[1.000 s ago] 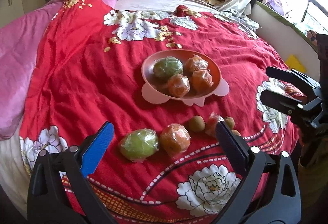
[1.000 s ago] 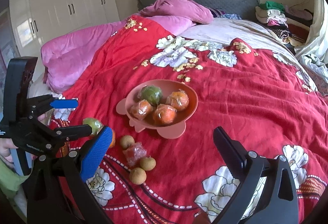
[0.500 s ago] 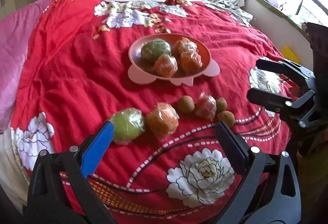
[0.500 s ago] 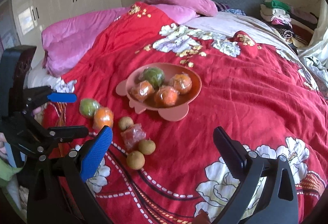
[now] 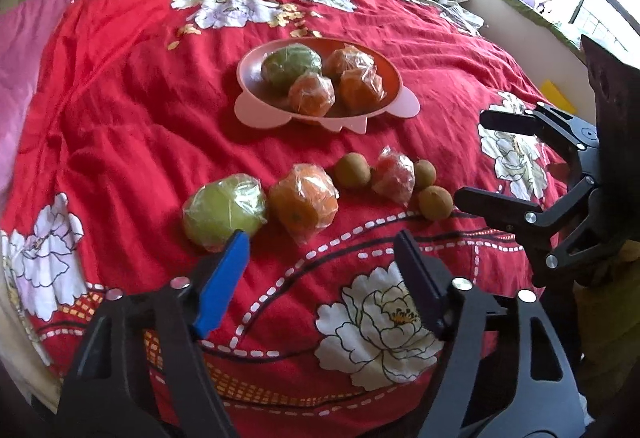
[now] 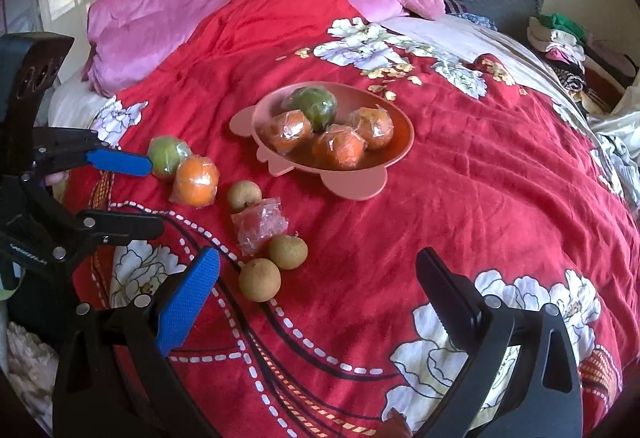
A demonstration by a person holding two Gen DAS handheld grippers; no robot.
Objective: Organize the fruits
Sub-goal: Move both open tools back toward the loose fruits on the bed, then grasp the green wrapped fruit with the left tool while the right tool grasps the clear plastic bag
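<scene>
Bed, covered by a red floral quilt (image 5: pixel 120 109), with pink bedding (image 6: pixel 168 17) along its far side.

Left tongs (image 5: pixel 320 250): black frame, one blue pad; jaws closing, nothing between them, tips over bare quilt just short of the loose fruit.

Right tongs (image 6: pixel 316 270): same make, jaws standing wide apart and empty, above the quilt near the small brown fruits.

Pink bowl (image 5: pixel 256 77) with ear-shaped tabs, mid-quilt; holds one wrapped green fruit (image 5: pixel 291 65) and three wrapped orange fruits (image 5: pixel 312 93), packed against one another.

Loose row on the quilt, nearer the tongs than the bowl:
- green fruit in plastic film (image 5: pixel 224 209), at the row's left end, touching the blue pad's tip in the left wrist view;
- orange fruit in film (image 5: pixel 304 199), just beside it;
- red item in crinkled plastic (image 5: pixel 394 173), its kind unclear;
- three small brown round fruits (image 5: pixel 352 169), clustered around the red item.
</scene>
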